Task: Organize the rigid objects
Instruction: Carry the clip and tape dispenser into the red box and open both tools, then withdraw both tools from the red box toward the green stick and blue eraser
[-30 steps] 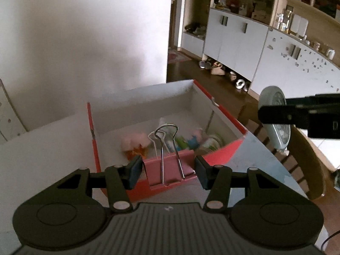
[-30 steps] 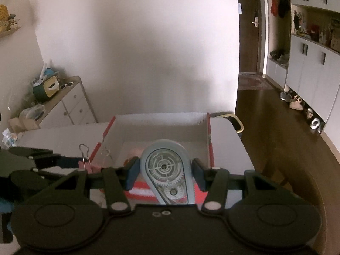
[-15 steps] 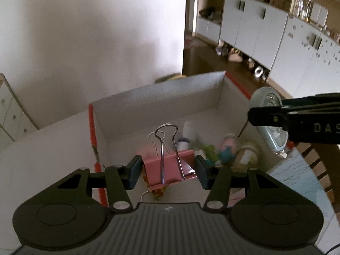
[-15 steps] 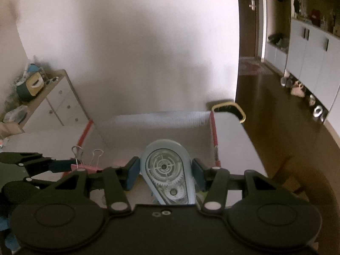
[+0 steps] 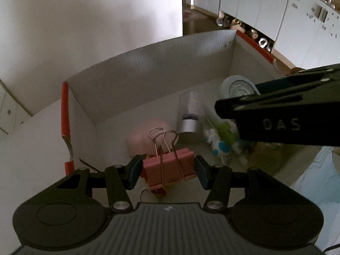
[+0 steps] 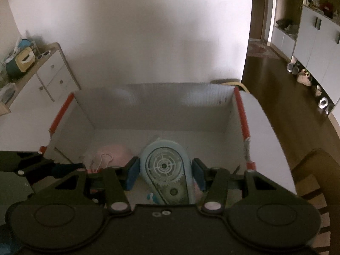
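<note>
Both my grippers hang over the box (image 5: 148, 68): my left gripper (image 5: 167, 170) is clamped on the pink binder clip (image 5: 169, 169), my right gripper (image 6: 164, 174) on the blue correction tape (image 6: 165, 170).

left gripper (image 5: 167, 171): angled downward, fingers (image 5: 133, 170) clamped on pink binder clip (image 5: 169, 169) | right gripper (image 6: 164, 173): angled downward, fingers (image 6: 132, 173) clamped on blue correction-tape dispenser (image 6: 167, 170)
</note>
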### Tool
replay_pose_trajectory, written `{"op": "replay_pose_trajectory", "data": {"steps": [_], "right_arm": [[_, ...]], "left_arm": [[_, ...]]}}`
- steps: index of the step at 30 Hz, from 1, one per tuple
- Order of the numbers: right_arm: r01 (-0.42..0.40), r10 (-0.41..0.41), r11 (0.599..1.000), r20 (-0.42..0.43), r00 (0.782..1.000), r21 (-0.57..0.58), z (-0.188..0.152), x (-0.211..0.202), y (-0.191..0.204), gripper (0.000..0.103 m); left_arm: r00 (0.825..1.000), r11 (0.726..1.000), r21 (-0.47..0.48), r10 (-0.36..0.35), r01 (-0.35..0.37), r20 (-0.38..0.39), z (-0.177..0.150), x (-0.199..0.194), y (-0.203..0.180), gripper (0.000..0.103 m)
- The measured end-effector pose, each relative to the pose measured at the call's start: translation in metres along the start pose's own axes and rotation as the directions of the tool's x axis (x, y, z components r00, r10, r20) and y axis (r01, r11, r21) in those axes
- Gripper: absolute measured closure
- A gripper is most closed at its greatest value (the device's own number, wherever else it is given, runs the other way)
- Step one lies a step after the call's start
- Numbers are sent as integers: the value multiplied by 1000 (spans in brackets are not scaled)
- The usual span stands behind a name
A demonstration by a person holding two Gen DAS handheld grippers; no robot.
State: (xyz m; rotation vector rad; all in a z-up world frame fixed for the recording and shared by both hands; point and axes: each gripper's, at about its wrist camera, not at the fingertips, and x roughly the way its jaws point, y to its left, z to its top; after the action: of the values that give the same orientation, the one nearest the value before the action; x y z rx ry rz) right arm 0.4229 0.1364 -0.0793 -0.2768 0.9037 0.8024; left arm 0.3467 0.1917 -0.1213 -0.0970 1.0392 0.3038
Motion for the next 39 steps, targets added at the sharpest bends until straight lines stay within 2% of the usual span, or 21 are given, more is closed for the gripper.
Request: {"op": "replay_pose_trajectory", "data": {"steps": [9, 17, 20, 24, 39], "right_arm": [[29, -28, 999, -61, 998, 23, -9, 17, -1, 52], [36, -32, 998, -76, 997, 52, -14, 12, -5, 46], [42, -39, 998, -69, 997, 45, -13, 7, -3, 42], [48, -46, 998, -48, 998, 42, -12, -5, -1, 39], [43, -45, 998, 42, 998, 46, -20, -72, 4, 28]], "left_arm": [[1000, 1000, 19, 4, -4, -5, 1, 4, -5, 49], [1000, 1000, 19, 17, -17, -25, -4, 6, -7, 49], [1000, 1000, 5, 3, -2, -21, -6, 2, -7, 48], [1000, 1000, -19, -23, 23, -2, -8, -7, -5, 41], [993, 997, -39, -60, 64, 103, -16, -67, -12, 41]]}}
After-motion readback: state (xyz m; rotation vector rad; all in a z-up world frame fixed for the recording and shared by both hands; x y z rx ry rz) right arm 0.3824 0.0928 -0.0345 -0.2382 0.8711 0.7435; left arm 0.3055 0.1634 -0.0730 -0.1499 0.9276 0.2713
